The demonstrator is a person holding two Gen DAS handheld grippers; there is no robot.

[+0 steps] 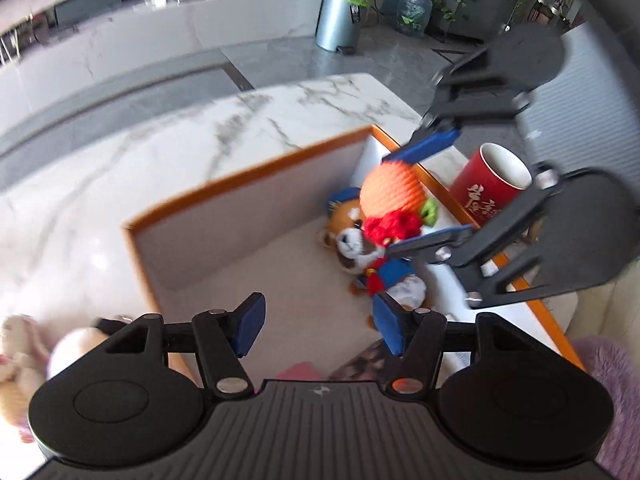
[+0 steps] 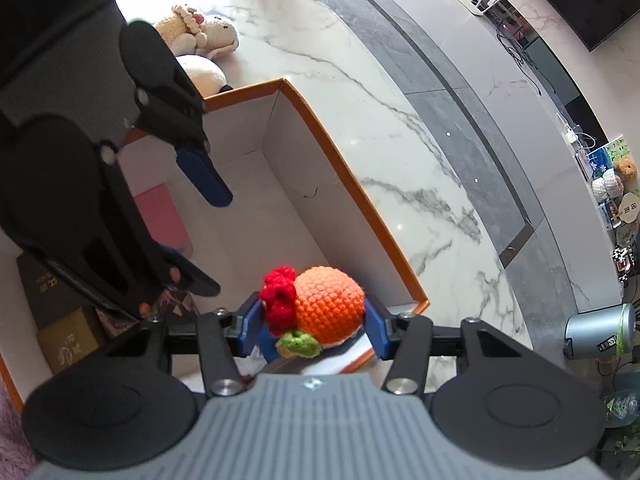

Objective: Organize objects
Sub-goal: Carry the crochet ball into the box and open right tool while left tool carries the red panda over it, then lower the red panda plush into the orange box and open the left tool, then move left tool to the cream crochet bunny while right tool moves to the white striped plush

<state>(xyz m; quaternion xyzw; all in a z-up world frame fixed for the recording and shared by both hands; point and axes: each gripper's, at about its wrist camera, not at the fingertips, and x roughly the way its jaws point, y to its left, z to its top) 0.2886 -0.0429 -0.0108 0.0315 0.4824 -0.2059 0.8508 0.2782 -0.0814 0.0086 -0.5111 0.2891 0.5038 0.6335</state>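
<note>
The right gripper (image 2: 314, 330) is clenched on a crocheted orange toy (image 2: 330, 304), its blue pads pressing on both sides of the ball; the red flower and green leaf of the toy stick out on the left side. It holds the toy above the near right corner of the open box (image 2: 340, 168), the one with an orange rim and white walls. The left gripper (image 1: 316, 326) is released — its jaws stand apart with nothing between them — and it hangs over the near part of the same box.

Inside the box, a plush fox toy (image 1: 360, 248) in blue clothes lies below the orange toy, and some small cartons and a pink card lie at the other end. A red mug (image 1: 490, 184) stands just outside the box wall, and white plush animals (image 2: 200, 32) wait on the marble table (image 2: 360, 80).

To do this step well, I think the right gripper should go lower, well inside the walls, before it lets go, and choose a free place beside the fox. The left gripper should stay out of its way.
</note>
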